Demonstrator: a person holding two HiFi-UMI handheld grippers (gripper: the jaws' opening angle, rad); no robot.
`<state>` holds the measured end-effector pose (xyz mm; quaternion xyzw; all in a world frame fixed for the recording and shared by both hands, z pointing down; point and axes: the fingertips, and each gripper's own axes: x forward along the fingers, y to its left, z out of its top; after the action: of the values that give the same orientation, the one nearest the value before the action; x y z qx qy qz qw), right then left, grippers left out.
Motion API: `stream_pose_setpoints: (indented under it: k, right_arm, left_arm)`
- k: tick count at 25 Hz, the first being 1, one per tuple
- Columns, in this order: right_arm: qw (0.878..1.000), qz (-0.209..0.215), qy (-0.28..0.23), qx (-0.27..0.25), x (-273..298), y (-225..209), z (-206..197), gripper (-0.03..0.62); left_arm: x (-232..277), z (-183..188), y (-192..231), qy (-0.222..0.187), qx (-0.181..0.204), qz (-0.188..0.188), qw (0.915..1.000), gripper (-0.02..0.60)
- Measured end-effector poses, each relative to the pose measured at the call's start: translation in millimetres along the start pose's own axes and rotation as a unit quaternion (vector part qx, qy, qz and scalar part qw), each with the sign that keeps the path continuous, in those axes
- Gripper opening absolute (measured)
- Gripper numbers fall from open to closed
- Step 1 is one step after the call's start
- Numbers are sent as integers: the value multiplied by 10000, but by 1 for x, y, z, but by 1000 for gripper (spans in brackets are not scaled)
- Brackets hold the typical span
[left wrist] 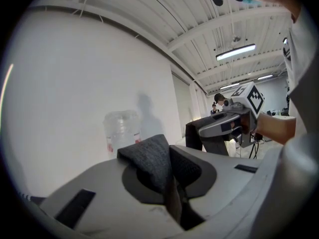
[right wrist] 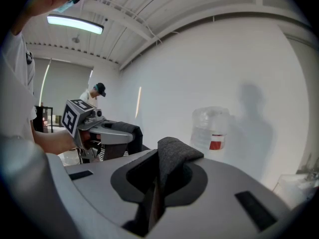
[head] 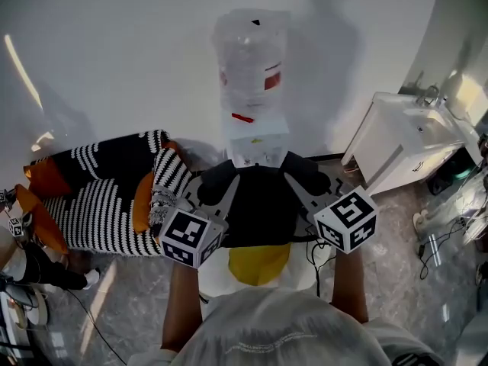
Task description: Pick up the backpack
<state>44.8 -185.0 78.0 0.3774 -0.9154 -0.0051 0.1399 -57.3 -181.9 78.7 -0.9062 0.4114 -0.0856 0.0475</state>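
A black backpack (head: 263,204) with a yellow lower part (head: 259,261) hangs in front of me, off the floor, by its two dark grey shoulder straps. My left gripper (head: 219,180) is shut on the left strap (left wrist: 149,158), which bulges up out of the pinched jaws (left wrist: 172,183). Over on the other side, my right gripper (head: 303,178) is shut on the right strap (right wrist: 174,156), folded over its jaws (right wrist: 154,188). Each gripper also shows in the other's view, the right gripper (left wrist: 224,126) and the left gripper (right wrist: 107,133), both about level.
A water dispenser with a clear bottle (head: 252,59) stands against the white wall just behind the backpack. To the left is a black-and-white striped sofa (head: 107,189) with orange cushions. A white cabinet (head: 396,139) and floor cables (head: 438,258) are at the right. A person (right wrist: 94,96) stands far off.
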Motion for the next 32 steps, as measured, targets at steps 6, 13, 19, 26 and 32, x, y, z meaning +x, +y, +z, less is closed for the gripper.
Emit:
stream_pose_setpoints:
  k: [6,13,19,26,32]
  right_arm:
    - [9998,-157,-49,-63,-8,0,7,34]
    - [9993,-200,-161,-261,-23,3,16,33]
    - [9995,-164,-171,-189,-31,5,16,32]
    - [9996,-58,-199,-210,-30,10,18,33]
    - [9997,-21,-128,-184,-26,7,13,33]
  left_arm:
    - [-3,8,-6,-113,48,45,9999,43]
    - [-8,25,-12,-285,102,32,9995,43]
    - [-11,35,-20,-278,196,-19,9994,43]
    - [-15,36,-16,-272,142,59,9995,43]
    - [-11,30,-15,-203,47,52,9998,43]
